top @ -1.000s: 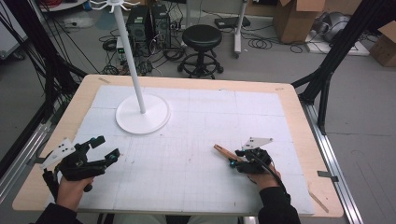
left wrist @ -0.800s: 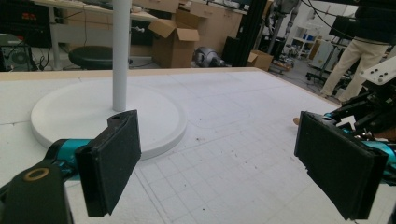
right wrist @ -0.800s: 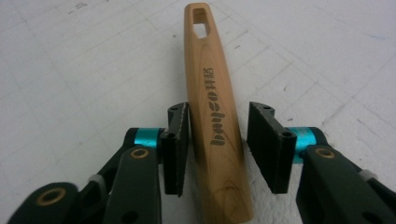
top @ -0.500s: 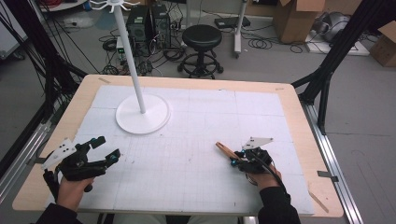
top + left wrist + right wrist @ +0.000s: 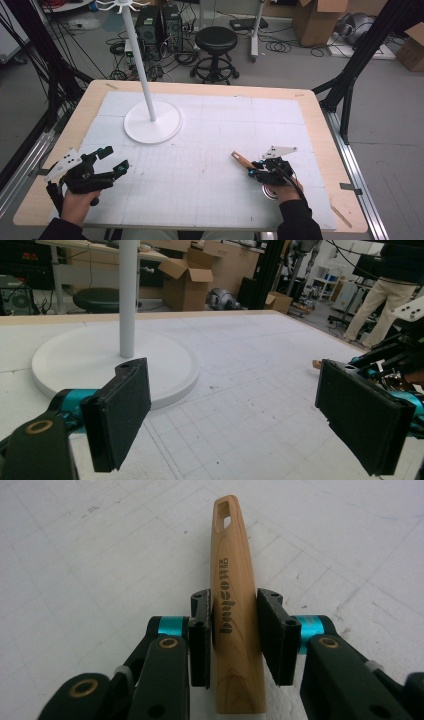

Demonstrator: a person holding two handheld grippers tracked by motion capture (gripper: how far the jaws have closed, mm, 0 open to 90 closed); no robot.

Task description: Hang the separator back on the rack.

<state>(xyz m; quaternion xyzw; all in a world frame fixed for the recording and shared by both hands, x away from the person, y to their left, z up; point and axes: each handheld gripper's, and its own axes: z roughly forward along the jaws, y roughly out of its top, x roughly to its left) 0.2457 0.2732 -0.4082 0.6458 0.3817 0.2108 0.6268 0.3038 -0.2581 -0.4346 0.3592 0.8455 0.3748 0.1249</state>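
Note:
A wooden handle (image 5: 235, 605) with a slot at its far end and dark printed letters lies low over the white mat. My right gripper (image 5: 234, 625) is shut on it, one pad against each side. In the high view the handle (image 5: 241, 160) sticks out to the upper left of the right gripper (image 5: 252, 171), and a round metal part (image 5: 270, 193) peeks out under the hand. My left gripper (image 5: 111, 159) hovers at the mat's front left, open, with nothing between its jaws. In the left gripper view its pads (image 5: 120, 415) stand wide apart.
A white stand with a round base (image 5: 152, 122) and a tall pole (image 5: 140, 60) rises at the back left of the mat (image 5: 225, 130). The wooden table edge (image 5: 330, 150) frames the mat. A stool, boxes and cables sit on the floor beyond.
My right gripper has crept slightly right and away with the handle in it. The left gripper has stayed put and open.

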